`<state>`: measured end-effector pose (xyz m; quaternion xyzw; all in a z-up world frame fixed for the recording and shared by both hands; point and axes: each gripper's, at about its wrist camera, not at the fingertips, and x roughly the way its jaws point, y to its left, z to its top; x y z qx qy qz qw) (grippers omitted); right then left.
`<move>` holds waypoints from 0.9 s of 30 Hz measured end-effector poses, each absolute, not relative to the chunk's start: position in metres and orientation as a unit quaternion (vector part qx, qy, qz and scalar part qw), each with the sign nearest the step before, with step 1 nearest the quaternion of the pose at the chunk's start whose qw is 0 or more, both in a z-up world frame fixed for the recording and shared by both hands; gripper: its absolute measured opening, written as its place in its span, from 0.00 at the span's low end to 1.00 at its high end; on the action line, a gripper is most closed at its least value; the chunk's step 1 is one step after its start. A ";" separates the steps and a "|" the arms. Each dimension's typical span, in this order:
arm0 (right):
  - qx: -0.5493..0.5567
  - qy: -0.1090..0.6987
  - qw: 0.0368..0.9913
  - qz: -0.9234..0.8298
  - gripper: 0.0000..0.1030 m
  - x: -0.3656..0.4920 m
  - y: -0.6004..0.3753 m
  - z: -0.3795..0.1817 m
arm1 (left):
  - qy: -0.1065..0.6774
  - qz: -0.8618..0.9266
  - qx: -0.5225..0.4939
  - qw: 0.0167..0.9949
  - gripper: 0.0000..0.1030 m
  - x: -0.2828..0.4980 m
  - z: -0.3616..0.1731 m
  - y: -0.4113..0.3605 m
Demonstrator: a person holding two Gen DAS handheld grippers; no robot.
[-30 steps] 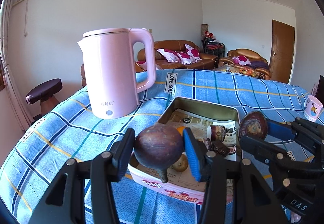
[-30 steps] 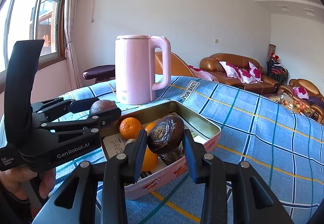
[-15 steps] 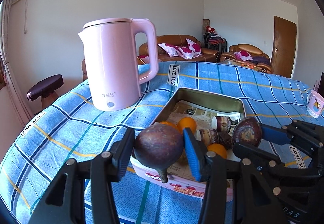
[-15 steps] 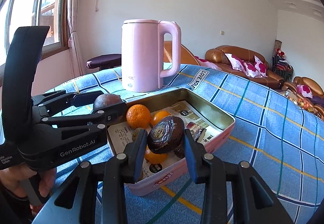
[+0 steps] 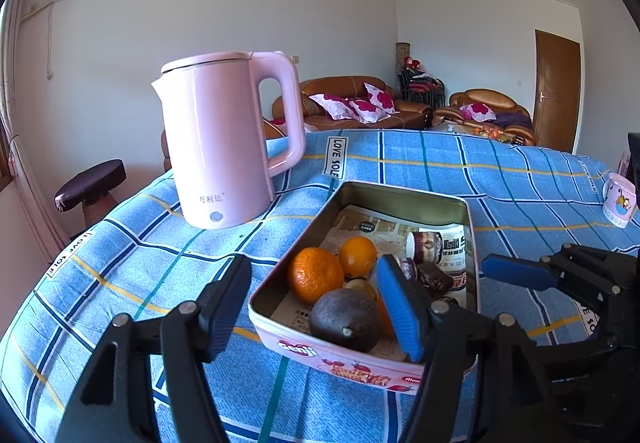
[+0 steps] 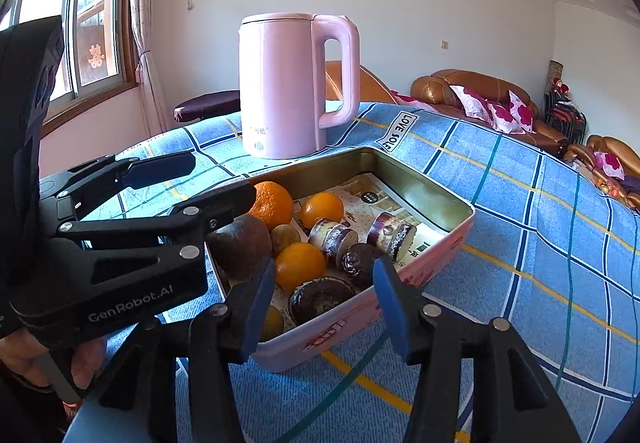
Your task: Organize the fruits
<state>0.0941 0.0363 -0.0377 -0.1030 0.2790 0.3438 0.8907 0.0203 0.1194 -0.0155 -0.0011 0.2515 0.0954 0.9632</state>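
A pink-sided metal tin (image 5: 400, 191) (image 6: 424, 183) on the blue checked cloth holds oranges (image 5: 316, 275) (image 6: 300, 265) and cut dark fruit pieces (image 6: 334, 239). A whole dark purple fruit (image 5: 346, 319) (image 6: 240, 247) lies in the tin's near corner. My left gripper (image 5: 312, 307) (image 6: 218, 179) straddles that corner; its jaws are opening and the pads are off the fruit. A halved dark fruit (image 6: 320, 297) lies in the tin below my right gripper (image 6: 325, 301). Its jaws are opening too, clear of the half.
A pink electric kettle (image 5: 224, 139) (image 6: 288, 83) stands just behind the tin on the left. A printed mug (image 5: 619, 199) sits far right on the cloth. A hand (image 6: 24, 359) holds the left gripper's handle. Sofas and a door lie beyond the table.
Both grippers sank toward the tin, then opened. The whole purple fruit dropped from the left jaws into the tin, and the halved fruit dropped from the right jaws.
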 end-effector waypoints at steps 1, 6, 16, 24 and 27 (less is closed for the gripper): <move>-0.103 0.278 0.892 0.341 0.52 0.094 0.035 -0.037 | 0.249 0.098 -0.003 0.964 0.69 0.019 -0.014 0.120; -0.096 0.274 0.901 0.321 0.53 0.093 0.023 -0.036 | 0.245 0.103 -0.016 0.964 0.73 0.015 -0.013 0.126; -0.066 0.269 0.915 0.293 0.57 0.094 -0.003 -0.032 | 0.246 0.103 -0.016 0.964 0.75 0.012 -0.013 0.120; -0.056 0.263 0.920 0.284 0.59 0.091 -0.015 -0.029 | 0.241 0.101 -0.012 0.965 0.75 0.009 -0.009 0.112; -0.054 0.260 0.922 0.281 0.59 0.090 -0.018 -0.027 | 0.240 0.101 -0.011 0.965 0.75 0.009 -0.008 0.111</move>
